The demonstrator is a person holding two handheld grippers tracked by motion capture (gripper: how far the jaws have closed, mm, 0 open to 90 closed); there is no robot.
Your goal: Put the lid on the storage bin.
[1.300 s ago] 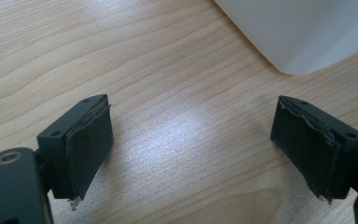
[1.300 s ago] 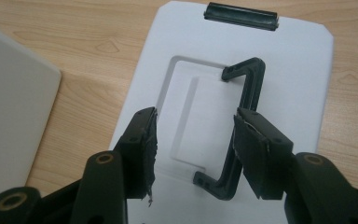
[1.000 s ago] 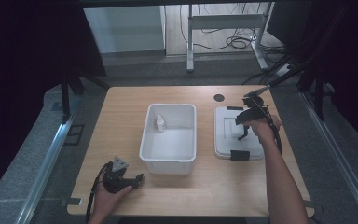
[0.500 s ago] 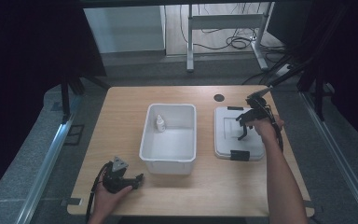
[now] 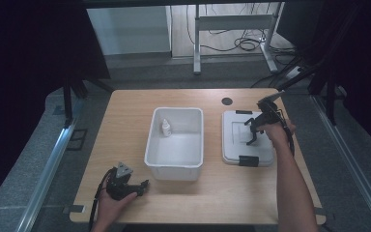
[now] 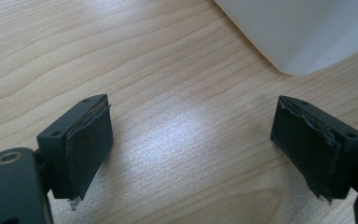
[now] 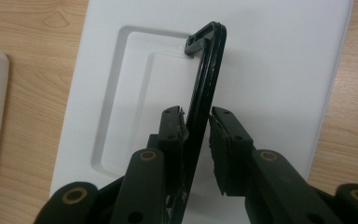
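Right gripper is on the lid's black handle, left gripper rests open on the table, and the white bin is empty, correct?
Not quite: the white bin is not empty. The high view shows a small bottle standing inside it. The right gripper is on the lid's black handle, and the left gripper rests open on the table.

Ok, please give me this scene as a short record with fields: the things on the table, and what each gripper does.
table: wooden top
bin: white, open, at the table's middle
bottle: small, white, inside the bin near its far left corner
lid: white, flat on the table to the right of the bin
handle: black, thin, raised over the lid
left gripper: open, low over bare wood near the bin
right gripper: shut on the handle
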